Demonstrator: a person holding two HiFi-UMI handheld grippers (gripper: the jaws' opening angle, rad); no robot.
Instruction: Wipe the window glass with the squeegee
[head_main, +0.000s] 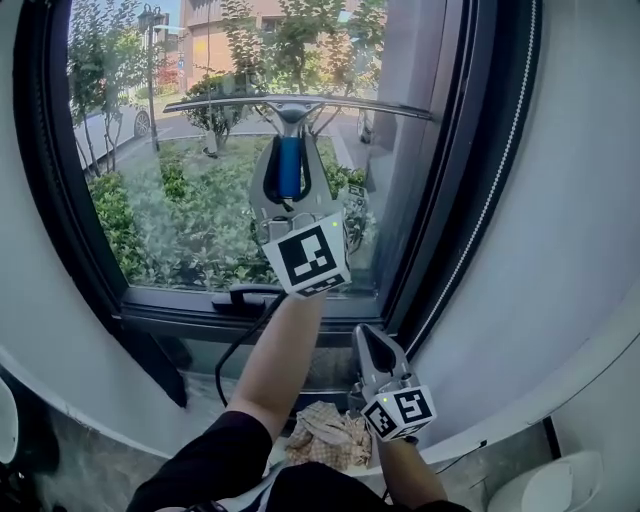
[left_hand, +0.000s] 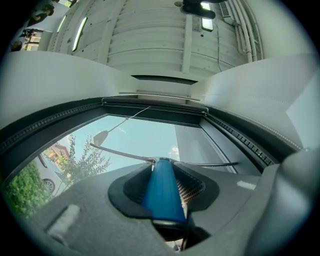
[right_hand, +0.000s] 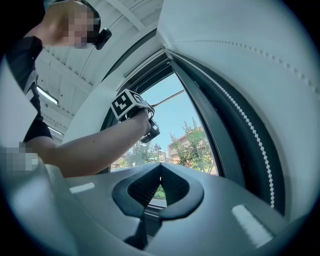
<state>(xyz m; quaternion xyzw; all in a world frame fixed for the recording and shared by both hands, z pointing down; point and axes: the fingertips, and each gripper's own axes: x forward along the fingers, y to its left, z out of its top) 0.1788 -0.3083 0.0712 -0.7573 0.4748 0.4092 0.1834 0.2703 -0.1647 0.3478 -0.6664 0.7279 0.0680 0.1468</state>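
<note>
Right gripper: the right gripper (head_main: 367, 338) is lowest and nearest the person. Its jaws are pressed almost together with nothing between them, and it points up toward the sill.
Cloth: a crumpled checked cloth (head_main: 325, 435) lies just to the left of the right gripper, below the window; neither gripper has it.
Left gripper: the left gripper (head_main: 289, 185) is raised on an outstretched arm in front of the pane. Its jaws are clamped on the blue handle of the squeegee (head_main: 330, 102).
Key relation: the handle runs up and away from the left gripper's jaws to the middle of the blade. The blade's long axis lies crosswise, nearly level, high on the pane, so unwiped glass sits below it, toward the person. Only the left gripper is placed to work it.
Contact: I cannot tell whether the blade's edge is touching the glass.
Next move, as a judgement: a straight pull down toward the lower frame, keeping the blade level.
Surface: the window glass (head_main: 180, 200) is clear and sits in a dark frame (head_main: 75, 225).
Room: a pale wall (head_main: 580, 220) flanks the window, with shrubs, trees and a parked car outside.
</note>
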